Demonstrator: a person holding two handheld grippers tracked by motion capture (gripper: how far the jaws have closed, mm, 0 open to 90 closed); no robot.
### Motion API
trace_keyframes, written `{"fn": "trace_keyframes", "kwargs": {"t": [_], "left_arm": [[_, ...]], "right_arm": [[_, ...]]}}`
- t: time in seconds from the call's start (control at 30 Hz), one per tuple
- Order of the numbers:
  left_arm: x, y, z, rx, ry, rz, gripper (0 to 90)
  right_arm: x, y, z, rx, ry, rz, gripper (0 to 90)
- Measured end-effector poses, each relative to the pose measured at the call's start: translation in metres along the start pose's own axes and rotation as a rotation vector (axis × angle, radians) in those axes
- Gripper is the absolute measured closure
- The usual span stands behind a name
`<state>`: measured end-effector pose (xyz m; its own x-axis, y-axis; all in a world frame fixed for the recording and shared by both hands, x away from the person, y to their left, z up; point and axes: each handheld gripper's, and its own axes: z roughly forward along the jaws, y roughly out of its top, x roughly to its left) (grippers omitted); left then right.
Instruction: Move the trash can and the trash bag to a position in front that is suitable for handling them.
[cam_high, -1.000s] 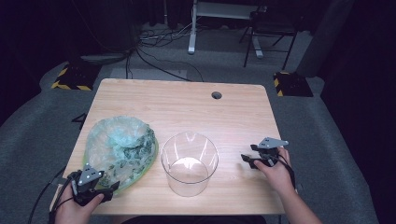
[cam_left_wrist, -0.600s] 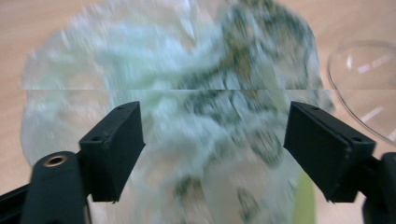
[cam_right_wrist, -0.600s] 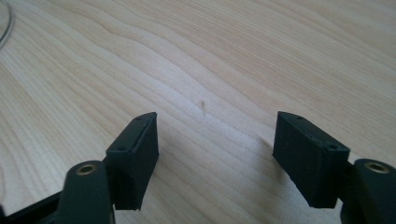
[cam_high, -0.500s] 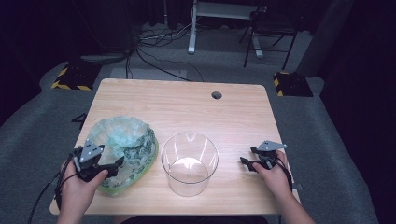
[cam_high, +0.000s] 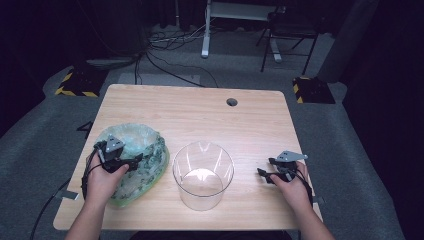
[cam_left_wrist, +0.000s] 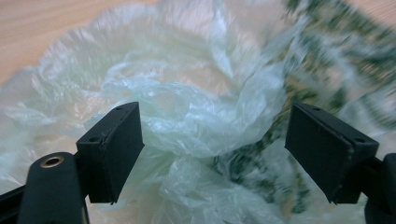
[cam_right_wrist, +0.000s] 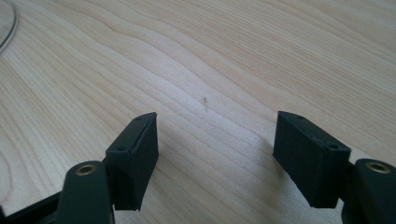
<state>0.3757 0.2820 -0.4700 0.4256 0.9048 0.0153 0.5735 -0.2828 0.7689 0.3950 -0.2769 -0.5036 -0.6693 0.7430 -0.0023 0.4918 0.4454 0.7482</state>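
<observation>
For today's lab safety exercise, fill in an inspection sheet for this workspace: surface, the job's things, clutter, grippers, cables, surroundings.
Surface: wooden table, with a cable hole near the far edge.
Job's things: crumpled plastic bag, clear with a green print, at the left; empty clear container, upright, in the middle.
Clutter: nothing seen.
Grippers: left gripper open over the bag, jaws just opened; right gripper open over bare wood, jaws just opened wider.
Cables: gripper cable off the table's left edge; loose cables on the floor.
Surroundings: grey carpet, chair, dark backdrop.
</observation>
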Motion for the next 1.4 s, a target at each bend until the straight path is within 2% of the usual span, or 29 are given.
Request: {"fn": "trace_keyframes", "kwargs": {"t": [0.17, 0.27, 0.37, 0.4, 0.53, 0.6, 0.63, 0.67, 0.7, 0.77, 0.87, 0.97, 1.03, 1.13, 1.17, 1.23, 1.3, 1.4], "left_arm": [[0.007, -0.013, 0.016, 0.043, -0.015, 0.006, 19.7], [0.008, -0.016, 0.021, 0.055, -0.022, -0.004, 19.8], [0.007, -0.019, 0.024, 0.083, -0.017, 0.006, 19.9], [0.006, -0.023, 0.027, 0.071, -0.019, -0.002, 19.6], [0.005, -0.024, 0.026, 0.066, -0.013, -0.005, 20.7], [0.005, -0.025, 0.026, 0.066, -0.017, -0.007, 25.0], [0.005, -0.025, 0.025, 0.058, -0.019, -0.003, 32.2], [0.005, -0.025, 0.024, 0.047, -0.023, -0.004, 32.2], [0.005, -0.026, 0.023, 0.034, -0.023, -0.003, 45.0], [0.005, -0.027, 0.022, 0.029, -0.015, -0.015, 64.6], [0.007, -0.027, 0.02, 0.021, -0.023, 0.003, 72.5], [0.007, -0.028, 0.019, 0.002, -0.028, 0.005, 76.1], [0.008, -0.029, 0.017, -0.035, -0.022, -0.003, 77.5], [0.011, -0.028, 0.014, -0.084, -0.036, -0.014, 77.8], [0.011, -0.027, 0.012, -0.087, -0.055, -0.029, 78.1], [0.01, -0.021, 0.004, -0.116, -0.066, -0.011, 78.5], [0.009, -0.019, 0.0, -0.129, -0.058, -0.006, 79.7], [0.009, -0.011, -0.011, -0.207, -0.087, -0.002, 80.1]], "right_arm": [[0.0, 0.0, 0.0, 0.0, -0.001, -0.001, 30.9], [0.0, 0.0, 0.0, 0.0, -0.001, 0.0, 30.9], [0.0, 0.0, 0.0, 0.0, -0.001, 0.0, 30.9], [0.0, 0.0, 0.0, 0.0, -0.002, -0.002, 30.9], [0.0, 0.0, 0.0, 0.0, -0.002, -0.002, 30.9], [0.0, 0.0, 0.0, 0.0, -0.003, -0.003, 30.9], [0.0, 0.0, 0.0, 0.0, -0.004, -0.003, 30.9], [0.0, 0.0, 0.0, 0.0, -0.004, -0.003, 30.9], [0.0, 0.0, 0.0, 0.0, -0.004, -0.003, 30.9], [0.0, 0.0, 0.0, 0.0, -0.004, -0.003, 30.9], [0.0, 0.0, 0.0, -0.001, -0.003, 0.0, 30.9], [0.0, 0.0, 0.0, -0.001, -0.003, 0.0, 30.9], [0.0, 0.0, 0.0, -0.001, -0.002, 0.0, 30.9], [0.0, 0.0, 0.0, -0.001, -0.002, 0.0, 30.9], [0.0, 0.0, 0.0, -0.001, -0.002, 0.0, 30.9], [0.0, 0.0, 0.0, -0.001, -0.002, 0.0, 30.9], [0.0, 0.0, 0.0, -0.001, -0.002, 0.0, 30.9], [0.0, 0.0, 0.0, -0.001, -0.002, 0.0, 30.9]]}}
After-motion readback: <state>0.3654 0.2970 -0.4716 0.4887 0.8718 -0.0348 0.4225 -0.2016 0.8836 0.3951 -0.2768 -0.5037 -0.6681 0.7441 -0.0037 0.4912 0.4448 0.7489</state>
